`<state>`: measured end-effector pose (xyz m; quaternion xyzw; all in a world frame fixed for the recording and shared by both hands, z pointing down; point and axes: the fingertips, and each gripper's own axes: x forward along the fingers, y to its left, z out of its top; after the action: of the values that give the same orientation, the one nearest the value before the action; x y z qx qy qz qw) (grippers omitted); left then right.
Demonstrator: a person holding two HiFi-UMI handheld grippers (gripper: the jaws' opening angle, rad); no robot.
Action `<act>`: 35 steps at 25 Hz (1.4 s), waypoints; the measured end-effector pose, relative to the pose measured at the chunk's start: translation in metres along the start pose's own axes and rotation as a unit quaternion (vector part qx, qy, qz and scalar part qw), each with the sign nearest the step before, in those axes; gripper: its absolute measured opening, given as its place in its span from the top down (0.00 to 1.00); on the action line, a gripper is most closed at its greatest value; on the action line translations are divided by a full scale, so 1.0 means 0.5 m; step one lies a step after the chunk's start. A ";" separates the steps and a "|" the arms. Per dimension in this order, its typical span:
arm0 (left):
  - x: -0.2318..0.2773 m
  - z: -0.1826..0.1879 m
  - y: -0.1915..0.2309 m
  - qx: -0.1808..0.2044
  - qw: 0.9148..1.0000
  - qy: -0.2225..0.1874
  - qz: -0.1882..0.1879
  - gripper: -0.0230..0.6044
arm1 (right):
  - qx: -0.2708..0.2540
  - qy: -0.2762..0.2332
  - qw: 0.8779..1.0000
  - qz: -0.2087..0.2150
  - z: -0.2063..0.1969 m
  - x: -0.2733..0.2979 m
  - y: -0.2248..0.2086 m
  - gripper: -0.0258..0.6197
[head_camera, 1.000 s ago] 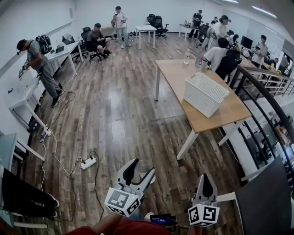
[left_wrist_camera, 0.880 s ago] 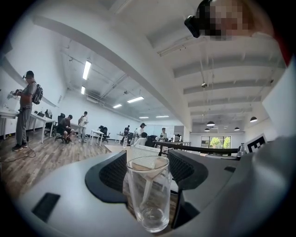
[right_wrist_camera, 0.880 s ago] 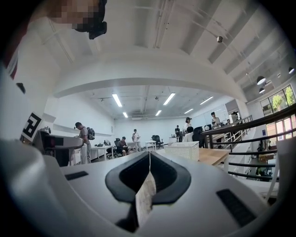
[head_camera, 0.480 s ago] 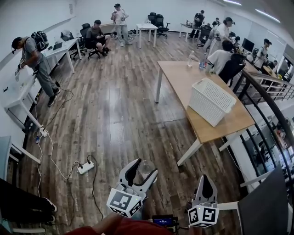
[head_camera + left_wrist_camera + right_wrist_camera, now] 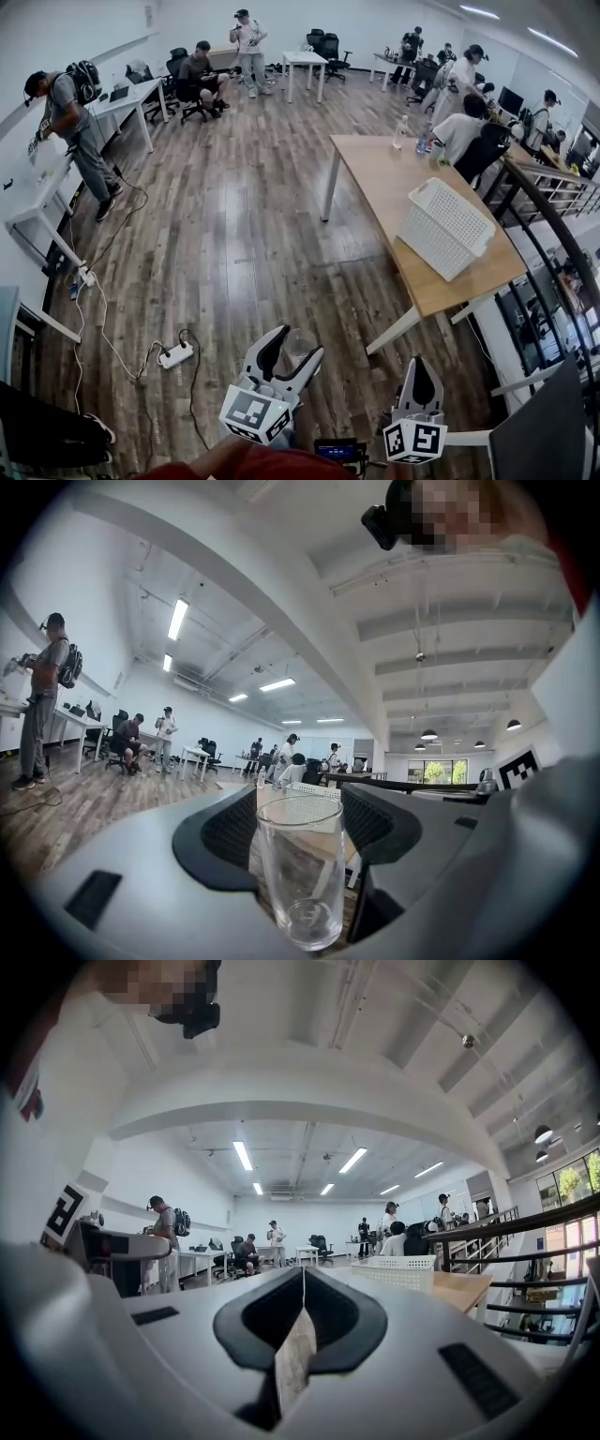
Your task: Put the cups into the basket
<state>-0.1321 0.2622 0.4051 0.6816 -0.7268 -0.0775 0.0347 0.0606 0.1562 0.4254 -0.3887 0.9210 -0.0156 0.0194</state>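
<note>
The jaws of my left gripper [image 5: 300, 341] stand wide around 1 clear glass cup [image 5: 300, 874]. The cup stands upright between the dark pads [image 5: 230, 832], its base nearest the camera and its rim towards the jaw tips. This hold looks the same as in the earlier frames. The jaws of my right gripper [image 5: 418, 366] are closed, tips together, with nothing between them, also as before.

What differs is the room ahead. The white basket [image 5: 445, 228] on the wooden tabletop [image 5: 375, 173] has slid lower and further right in the head view across the 3 frames, and it now looks closer. It remains well ahead of both pairs of jaws and to their right, well apart from the cup. In the left gripper view it shows just beyond the cup's rim. In the right gripper view it sits to the right of the closed tips.

The white power strip [image 5: 176, 354] on the wood floor [image 5: 234, 244] has also drifted lower, to the left of the left jaws.
</note>
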 end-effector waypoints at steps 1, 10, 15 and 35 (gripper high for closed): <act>0.005 0.004 0.011 0.000 1.000 -0.002 -0.001 0.51 | -0.001 -0.002 1.000 0.000 0.002 0.012 0.005 0.94; 0.055 0.028 0.083 0.001 1.000 -0.010 -0.014 0.51 | -0.007 -0.012 1.000 -0.014 0.019 0.089 0.034 0.94; 0.089 0.026 0.101 -0.001 1.000 -0.009 -0.018 0.51 | -0.009 -0.014 1.000 -0.022 0.018 0.117 0.022 0.94; 0.390 -0.014 0.088 0.005 1.000 0.005 -0.013 0.51 | 0.008 -0.011 1.000 -0.023 -0.023 0.333 -0.187 0.94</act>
<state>-0.1877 0.0700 0.4085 0.6917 -0.7180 -0.0708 0.0338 0.0107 -0.0281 0.4368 -0.4102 0.9112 -0.0193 0.0329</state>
